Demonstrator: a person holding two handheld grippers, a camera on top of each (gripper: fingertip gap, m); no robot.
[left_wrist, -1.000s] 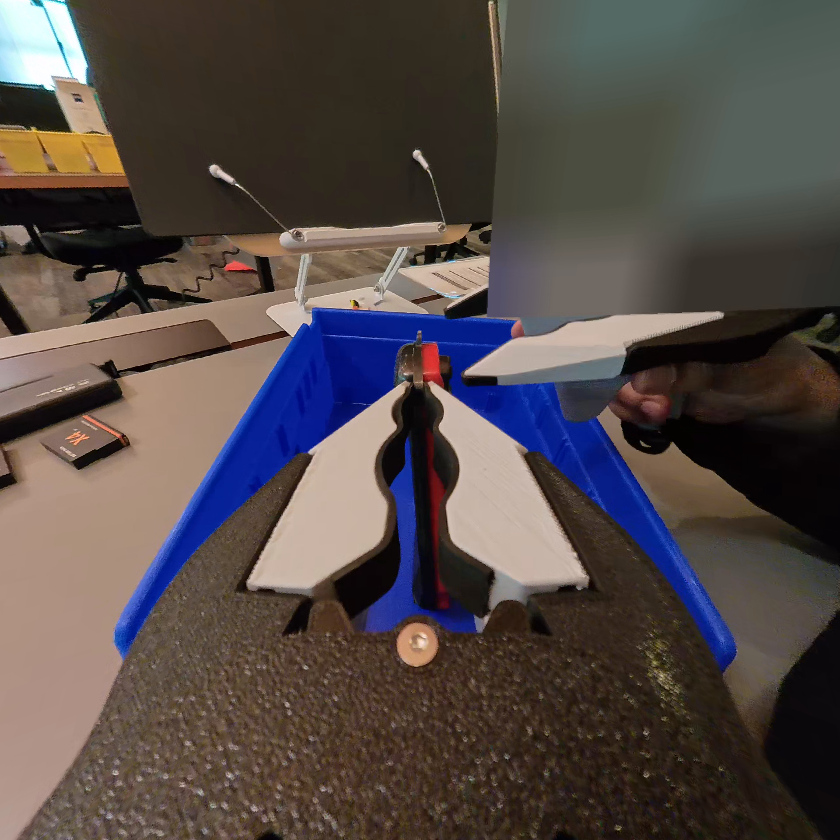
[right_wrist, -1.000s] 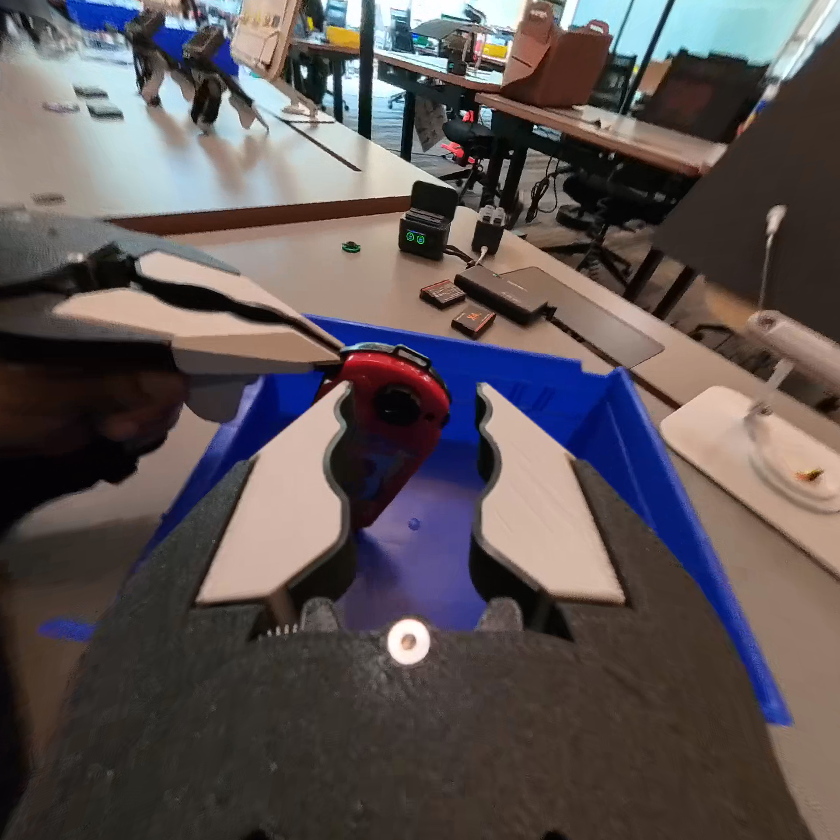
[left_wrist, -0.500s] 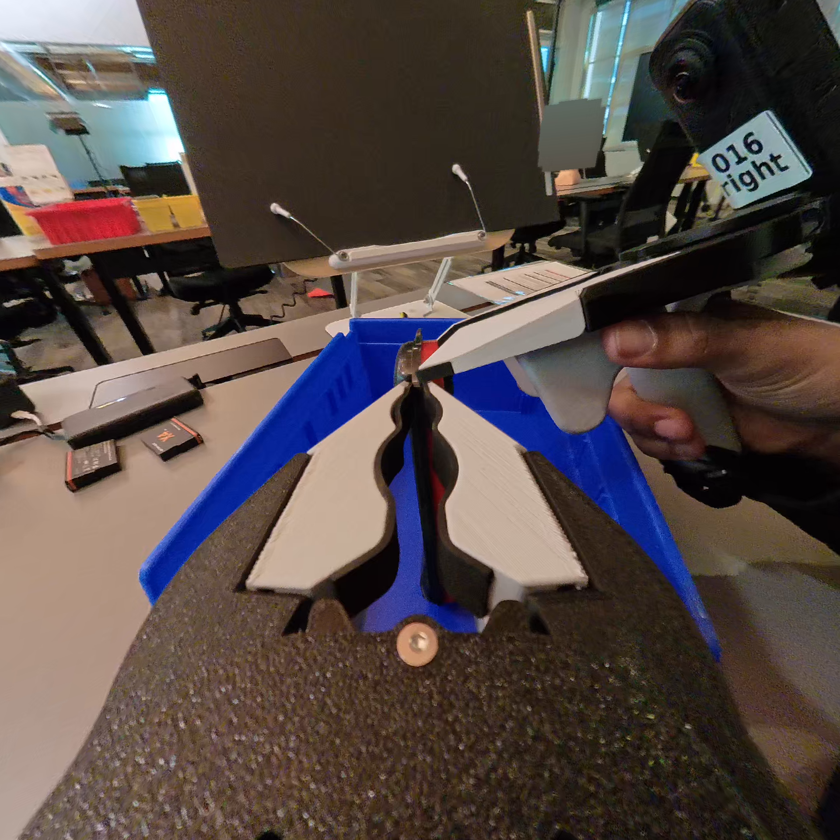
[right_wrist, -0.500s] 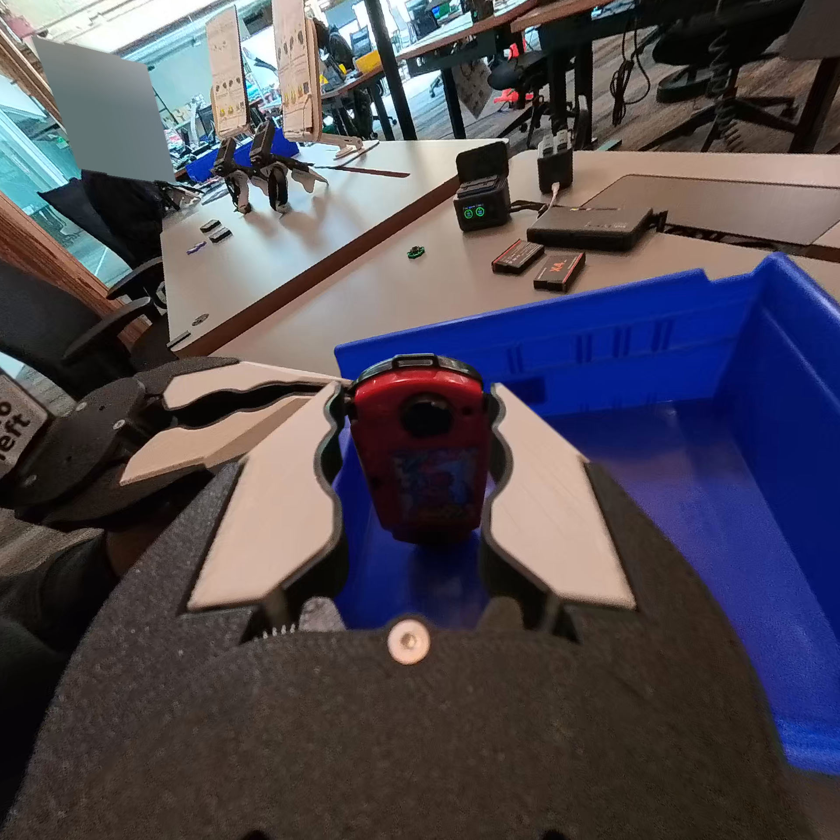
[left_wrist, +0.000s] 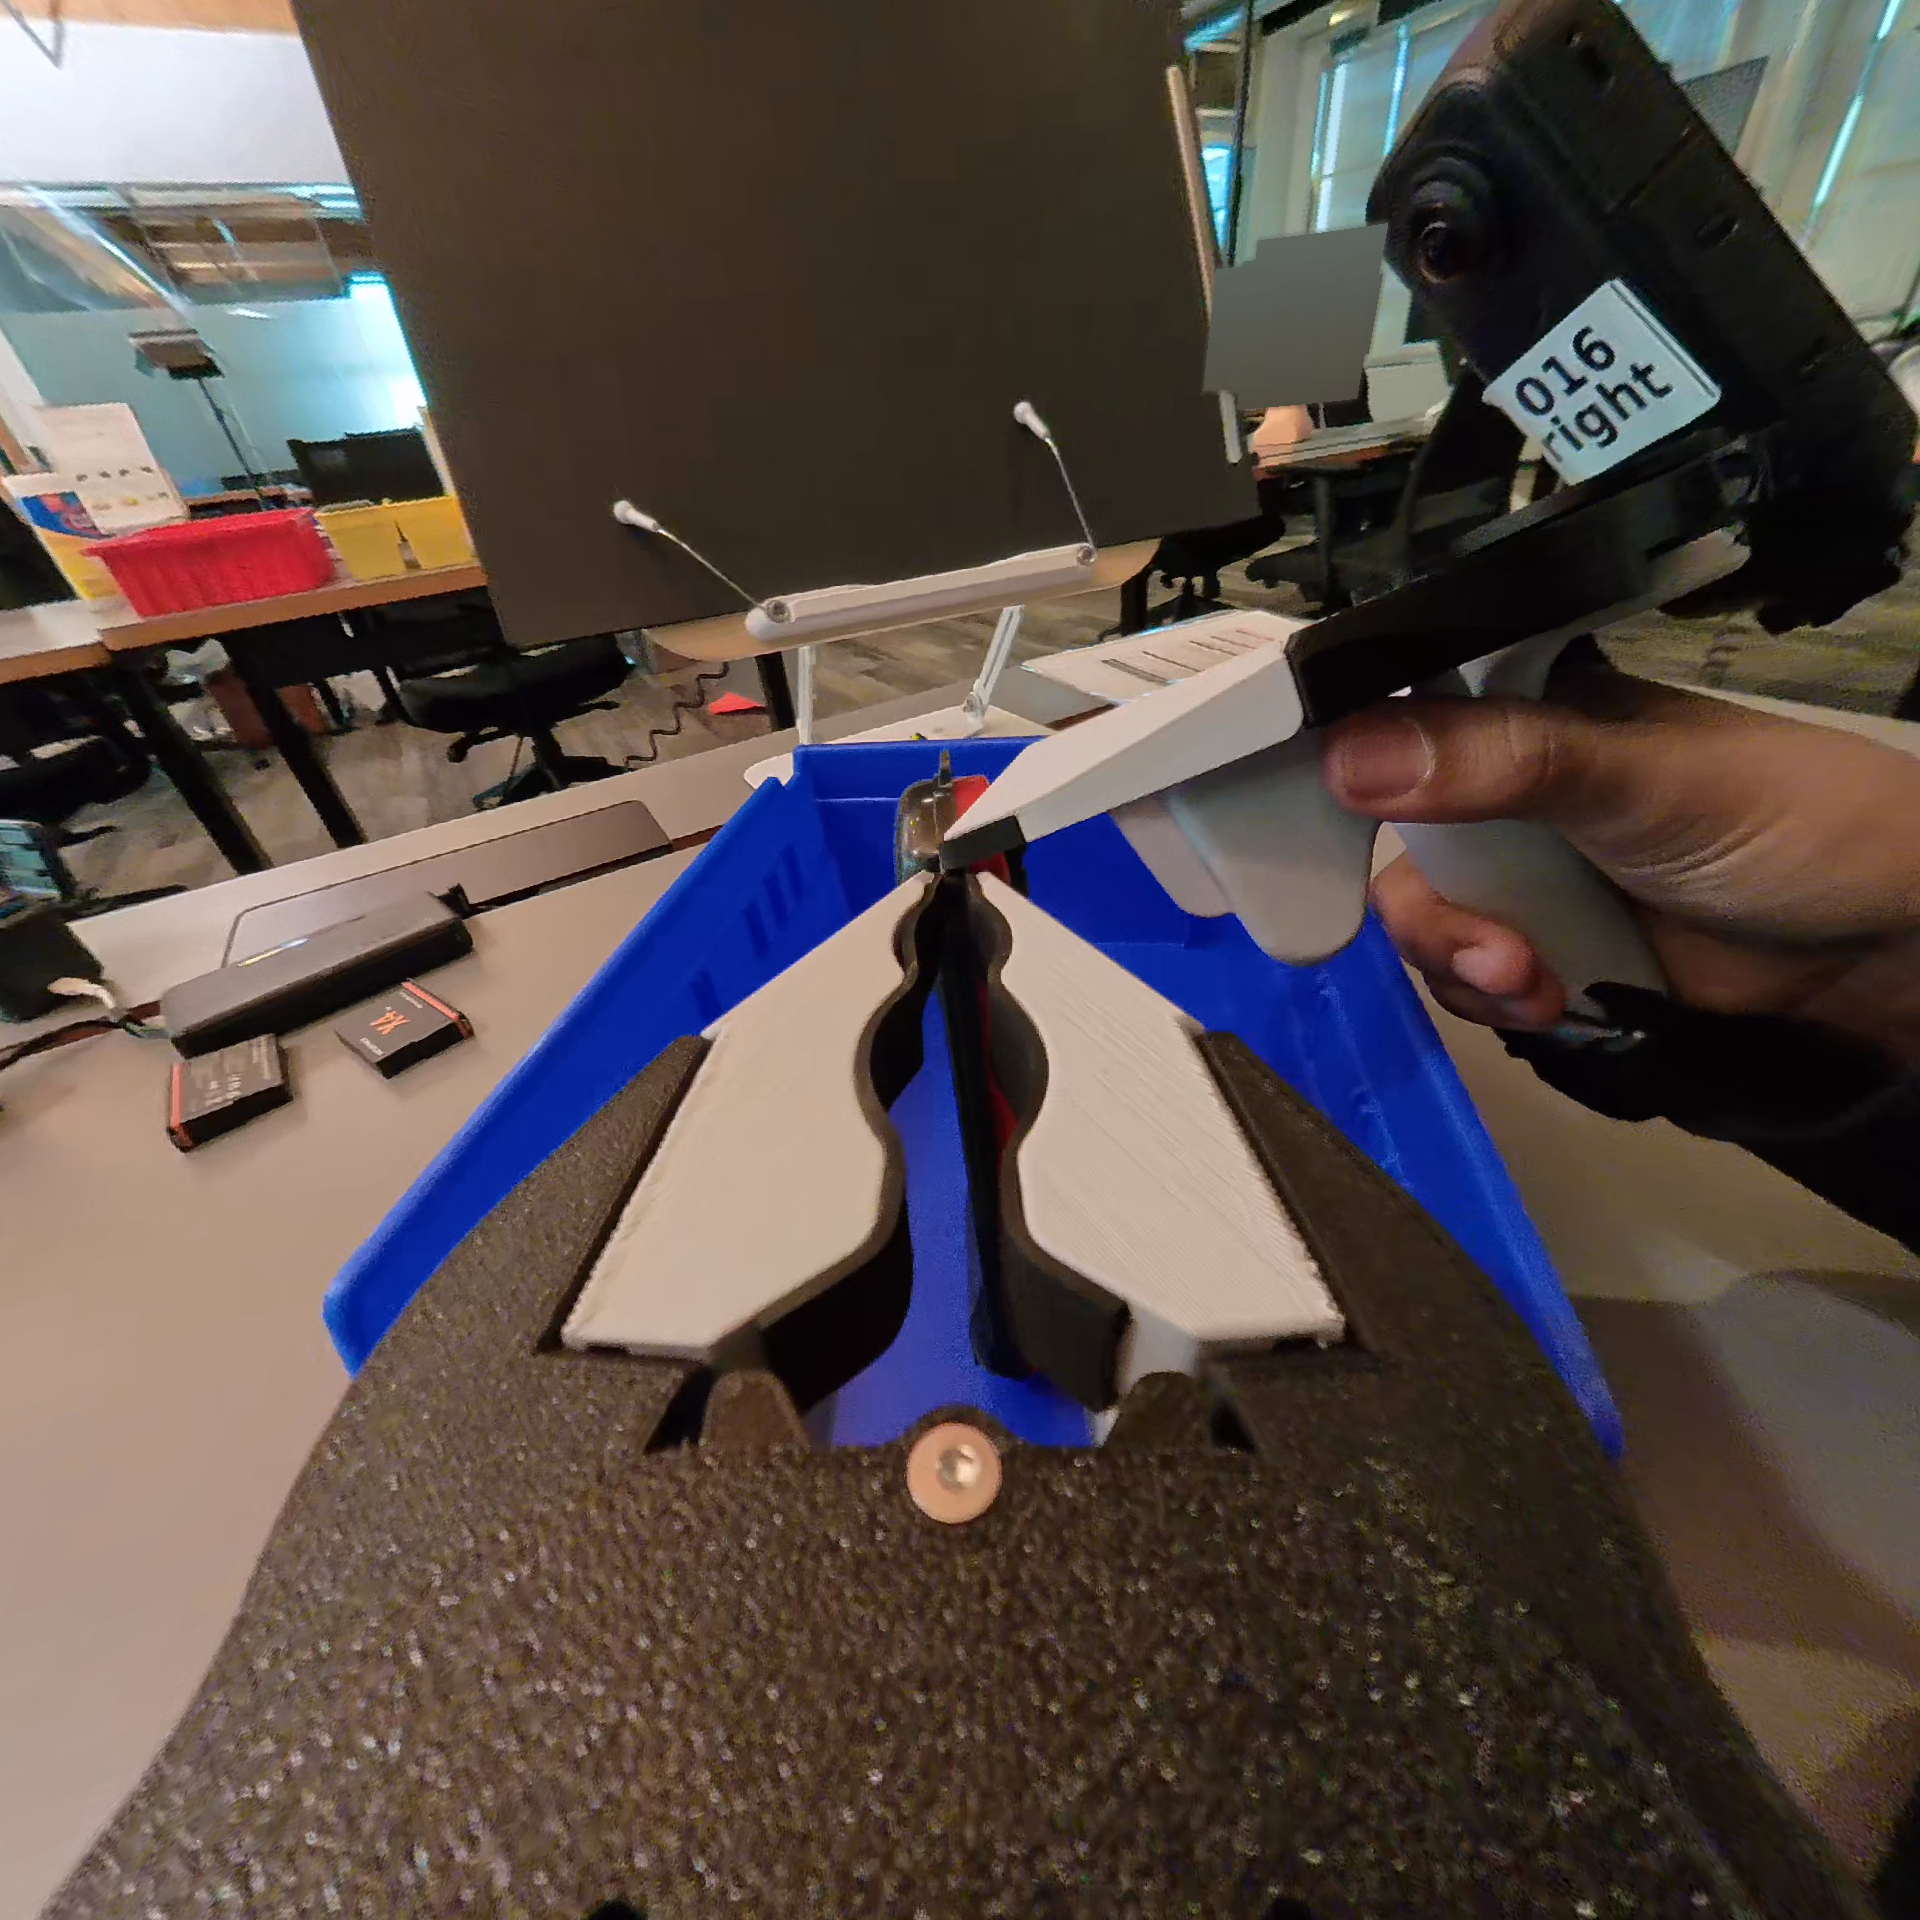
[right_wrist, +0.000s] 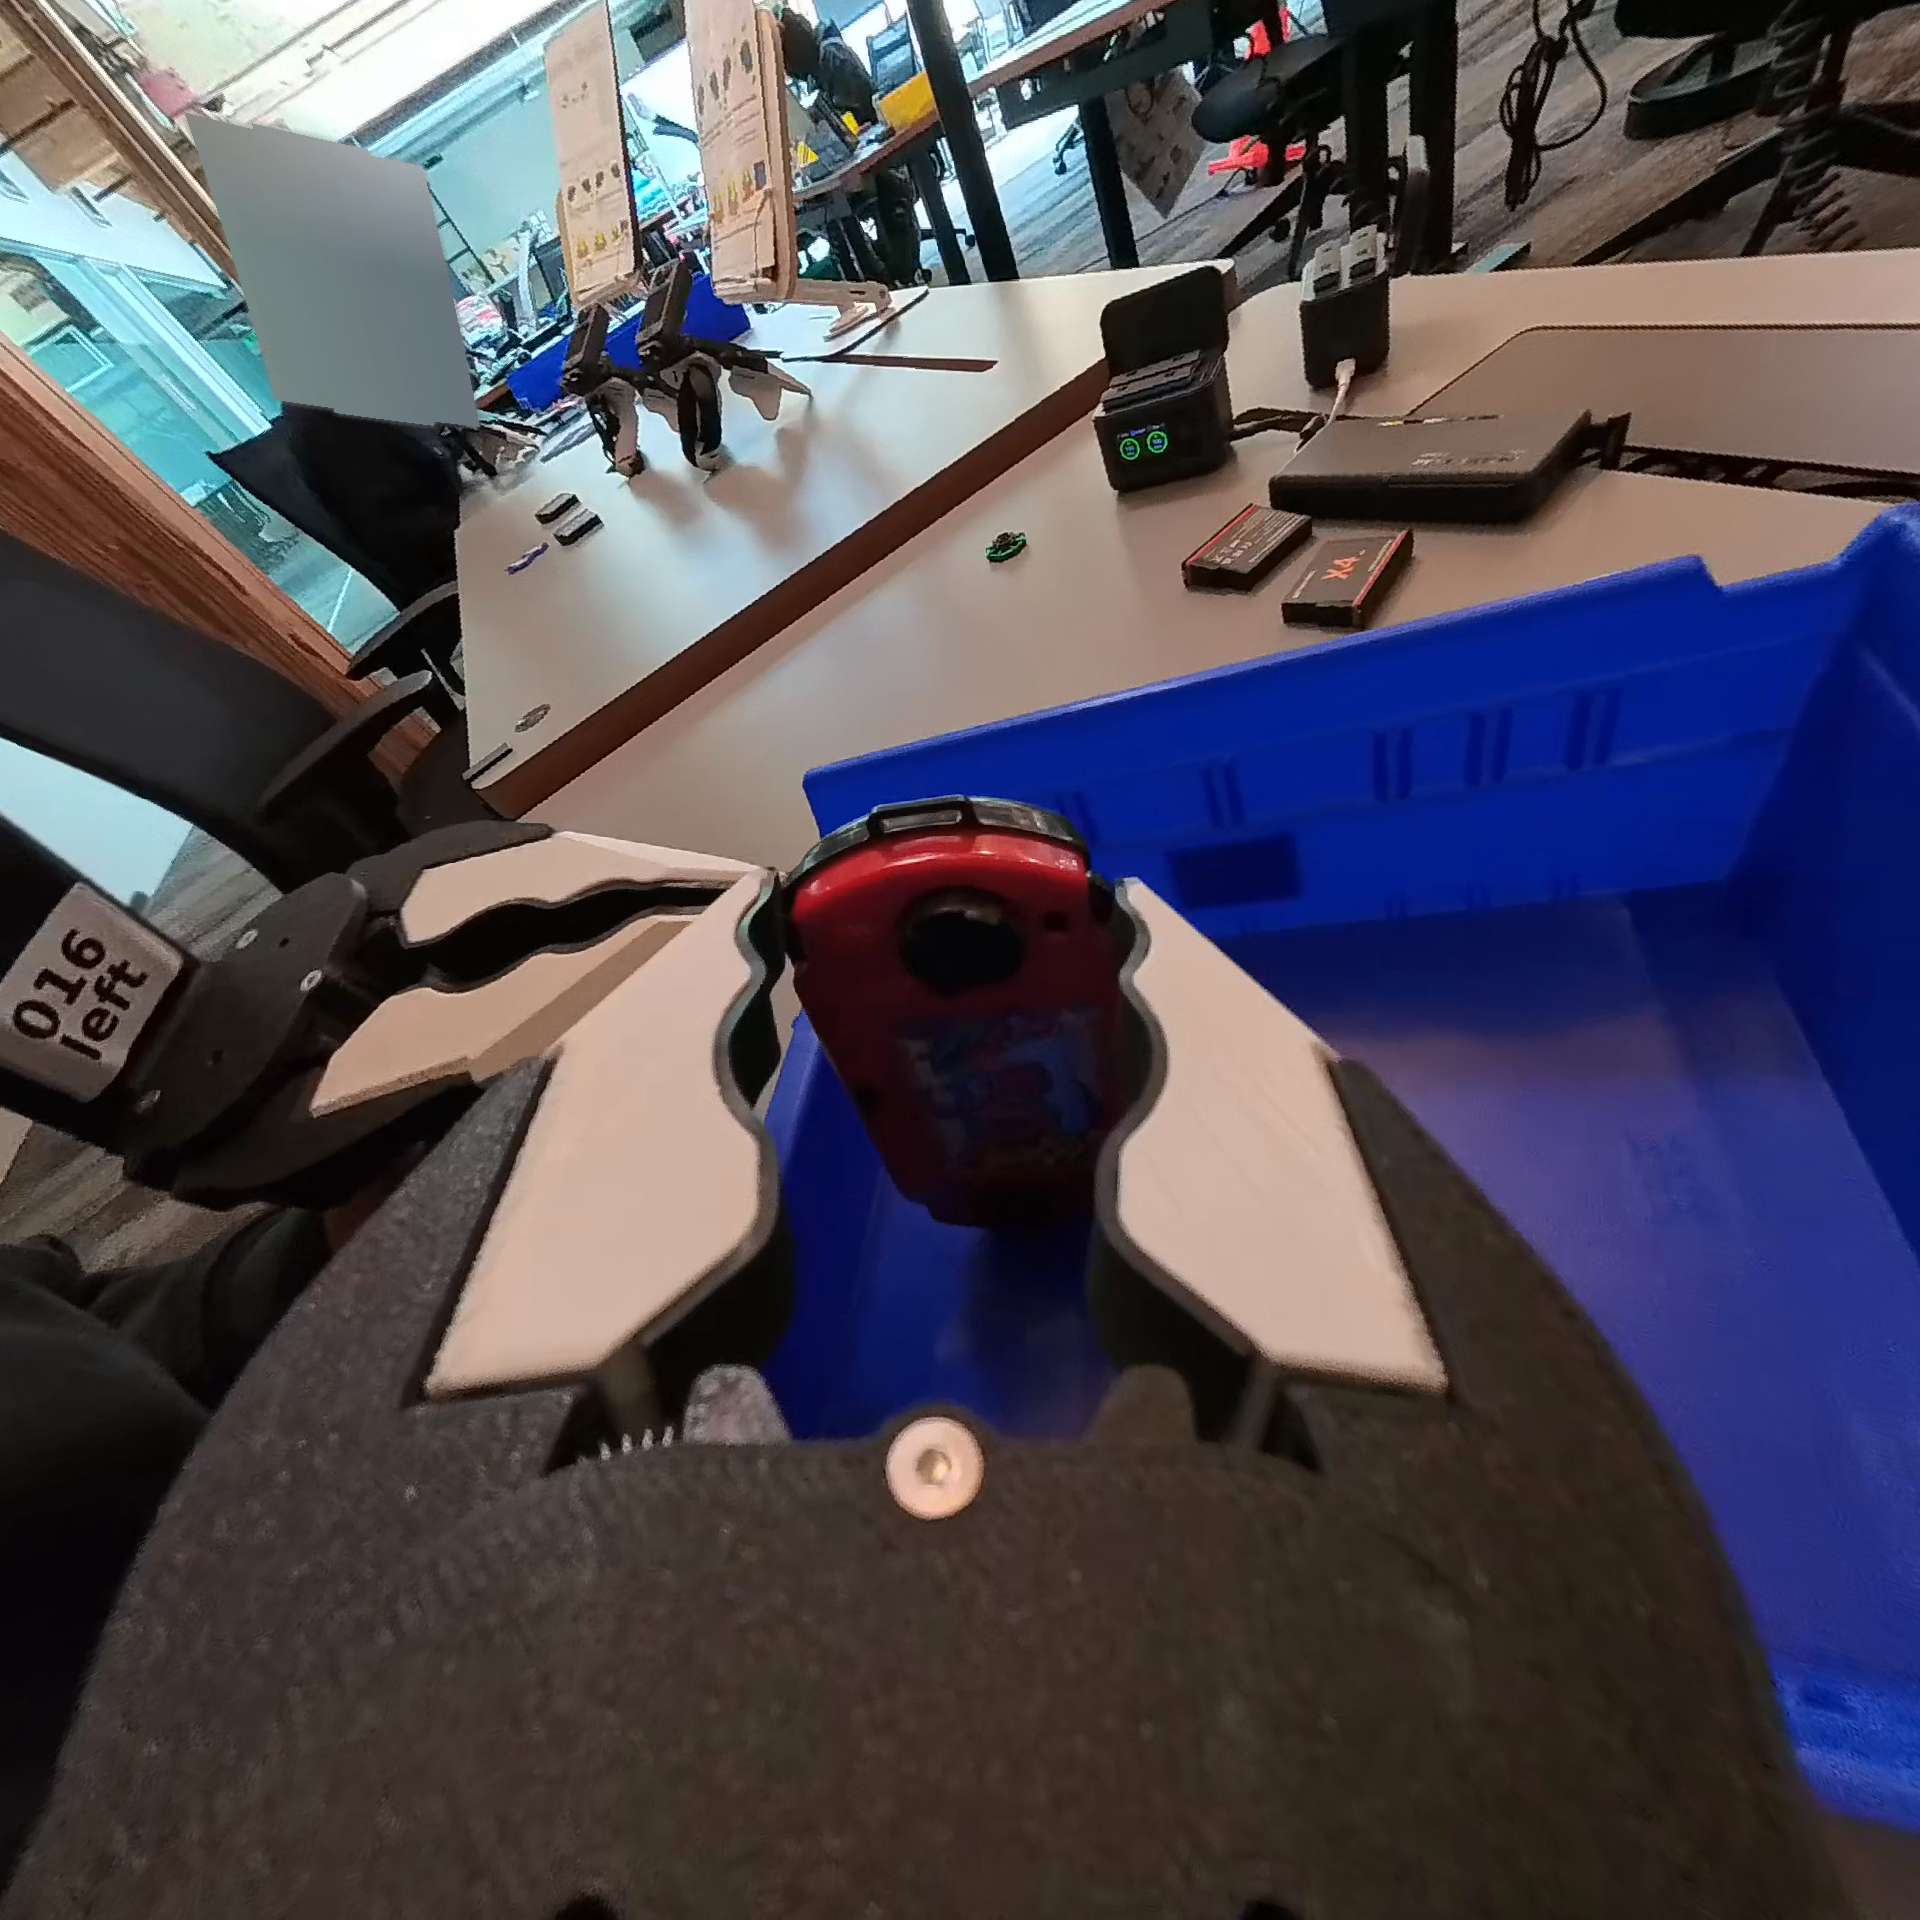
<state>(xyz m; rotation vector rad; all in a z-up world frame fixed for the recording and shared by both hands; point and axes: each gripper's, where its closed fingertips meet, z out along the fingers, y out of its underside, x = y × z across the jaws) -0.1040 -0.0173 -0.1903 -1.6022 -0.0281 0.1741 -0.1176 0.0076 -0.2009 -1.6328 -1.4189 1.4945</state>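
Note:
A red handheld game controller (right_wrist: 956, 1039) with a black thumbstick hangs upright over a blue plastic bin (right_wrist: 1351, 675). My right gripper (right_wrist: 945, 894) is shut on its two long sides. My left gripper (left_wrist: 951, 883) is shut on the same controller (left_wrist: 968, 798), which shows edge-on between its fingers. The right gripper (left_wrist: 987, 831) comes in from the right in the left wrist view, held by a hand (left_wrist: 1610, 831), its tip against the controller's top. The left gripper (right_wrist: 540, 966) shows at the left in the right wrist view. The bin (left_wrist: 727, 935) lies below both.
Black battery packs (left_wrist: 223, 1086) and a flat black device (left_wrist: 312, 966) lie on the grey table left of the bin. A white stand holding a black board (left_wrist: 831, 312) is behind the bin. A charging case (right_wrist: 1158, 416) and other grippers (right_wrist: 665, 395) sit farther off.
My right gripper was open beside the controller one second ago and has since shut on it. Both views have tilted up a little. My left gripper has kept its hold.

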